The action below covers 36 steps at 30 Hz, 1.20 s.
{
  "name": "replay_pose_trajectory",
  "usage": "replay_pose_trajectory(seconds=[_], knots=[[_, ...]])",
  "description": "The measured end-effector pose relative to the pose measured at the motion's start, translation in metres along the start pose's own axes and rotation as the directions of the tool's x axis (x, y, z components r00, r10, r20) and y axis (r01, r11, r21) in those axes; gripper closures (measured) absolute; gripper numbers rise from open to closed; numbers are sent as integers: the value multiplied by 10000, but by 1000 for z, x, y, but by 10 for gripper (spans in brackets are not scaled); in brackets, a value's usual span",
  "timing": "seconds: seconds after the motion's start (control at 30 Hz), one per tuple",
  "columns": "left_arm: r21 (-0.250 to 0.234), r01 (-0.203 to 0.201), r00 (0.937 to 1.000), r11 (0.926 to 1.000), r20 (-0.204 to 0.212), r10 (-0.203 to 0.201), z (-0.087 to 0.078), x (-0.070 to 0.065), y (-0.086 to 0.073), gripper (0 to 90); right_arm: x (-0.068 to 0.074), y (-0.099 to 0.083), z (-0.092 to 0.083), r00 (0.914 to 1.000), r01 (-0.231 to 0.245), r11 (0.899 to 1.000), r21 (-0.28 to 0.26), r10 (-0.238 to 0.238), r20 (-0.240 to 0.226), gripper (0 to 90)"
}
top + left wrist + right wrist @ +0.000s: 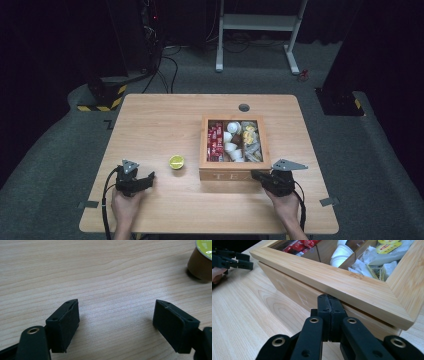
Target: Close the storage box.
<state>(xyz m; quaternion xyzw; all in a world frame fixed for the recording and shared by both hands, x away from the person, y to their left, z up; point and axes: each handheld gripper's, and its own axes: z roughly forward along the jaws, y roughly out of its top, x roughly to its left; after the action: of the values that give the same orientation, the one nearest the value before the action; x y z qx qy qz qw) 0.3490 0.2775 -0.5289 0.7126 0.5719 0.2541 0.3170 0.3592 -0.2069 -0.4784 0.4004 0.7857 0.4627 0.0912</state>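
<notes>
Two hand-held grippers rest low over a pale wooden table (150, 115), one at each near corner of the work area. Seen from the high view, the left gripper (148, 178) sits in the person's left hand (125, 205) with its jaws spread wide and nothing between them; in its own view only bare wood grain lies between the two black pads. Near it, up and to the right, stands a small brown capsule with a yellow-green lid (176, 162), well apart from the jaws and upright on the table.

At the other side, the right gripper (255, 175) is held in the person's right hand (286, 205). Its jaws are pressed flat together, gripping nothing, and their joined tips sit against the front wall of the wooden tea box (235, 175), just under the overhanging edge of its glass-windowed lid (352, 282), near the box's right front corner. The lid lies down on the box. Through it show red sachets (215, 142) in the left compartment, white cups (231, 145) in the middle and paper tea bags (251, 142) on the right
</notes>
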Motion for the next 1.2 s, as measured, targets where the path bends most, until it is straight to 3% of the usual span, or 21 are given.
replay_pose_trajectory(seconds=[0.27,0.7,1.2], knots=[[2,-15,10000,10000,-5,15,0,0,0,215,-1,-2,-3,9999,122,9999,99,-121,-98,882],[0,-2,10000,10000,-2,2,0,0,0,214,0,11,-22,9993,385,9978,-548,-384,31,861],[14,-9,10000,10000,-3,10,0,0,0,215,-29,21,-46,9957,-42,9921,-1256,158,914,735]])
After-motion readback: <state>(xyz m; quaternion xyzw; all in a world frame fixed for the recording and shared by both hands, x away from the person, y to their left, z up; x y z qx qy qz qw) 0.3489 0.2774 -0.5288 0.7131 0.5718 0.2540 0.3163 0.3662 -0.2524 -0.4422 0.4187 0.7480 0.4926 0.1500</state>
